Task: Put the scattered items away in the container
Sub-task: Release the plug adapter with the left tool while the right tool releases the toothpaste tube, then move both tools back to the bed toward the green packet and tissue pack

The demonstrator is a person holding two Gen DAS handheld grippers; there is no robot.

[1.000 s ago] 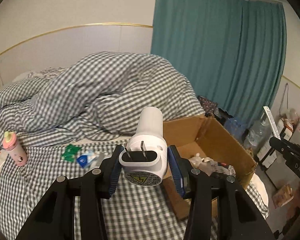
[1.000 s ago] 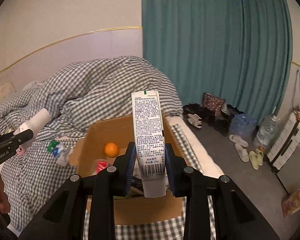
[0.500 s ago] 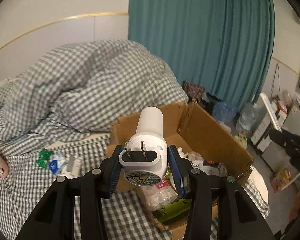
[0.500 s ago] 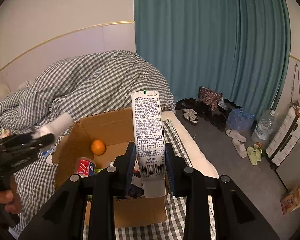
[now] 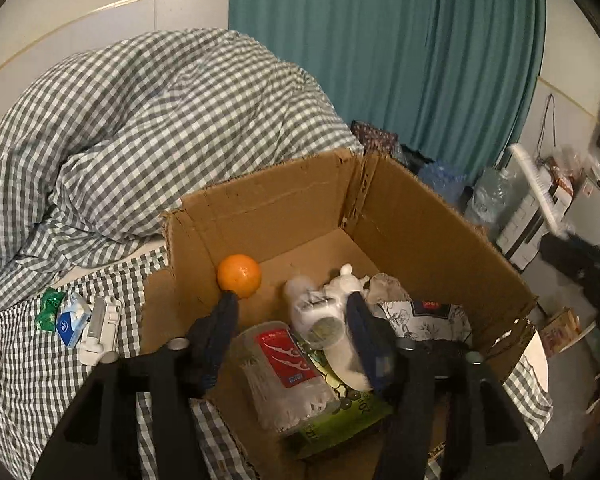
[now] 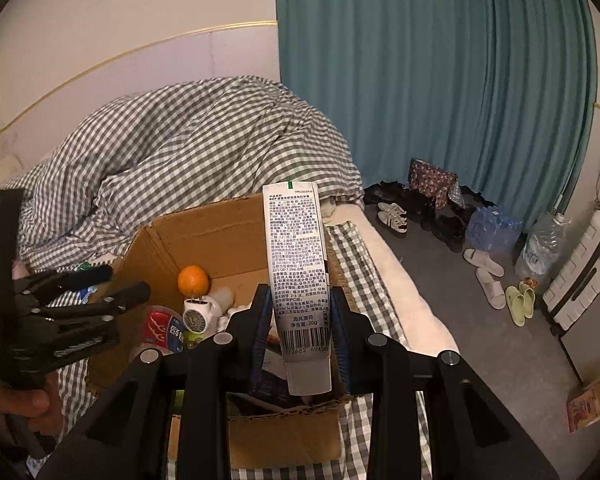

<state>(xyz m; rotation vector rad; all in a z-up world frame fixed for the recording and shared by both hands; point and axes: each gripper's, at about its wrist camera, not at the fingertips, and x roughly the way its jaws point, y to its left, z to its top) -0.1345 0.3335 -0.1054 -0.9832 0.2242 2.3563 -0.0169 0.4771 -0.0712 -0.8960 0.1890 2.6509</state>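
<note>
Evidently the left gripper (image 5: pixel 292 320) hung over the box (image 5: pixel 420 216) with jaws spread, the plug (image 5: pixel 320 312) loose between them among an orange (image 5: pixel 239 274) and a tub (image 5: pixel 288 364). The right gripper (image 6: pixel 300 328) clenched a tube (image 6: pixel 298 264) upright above the box, presumably for dropping next. Packets (image 5: pixel 66 312) lay outside on the bed (image 5: pixel 32 368).
</note>
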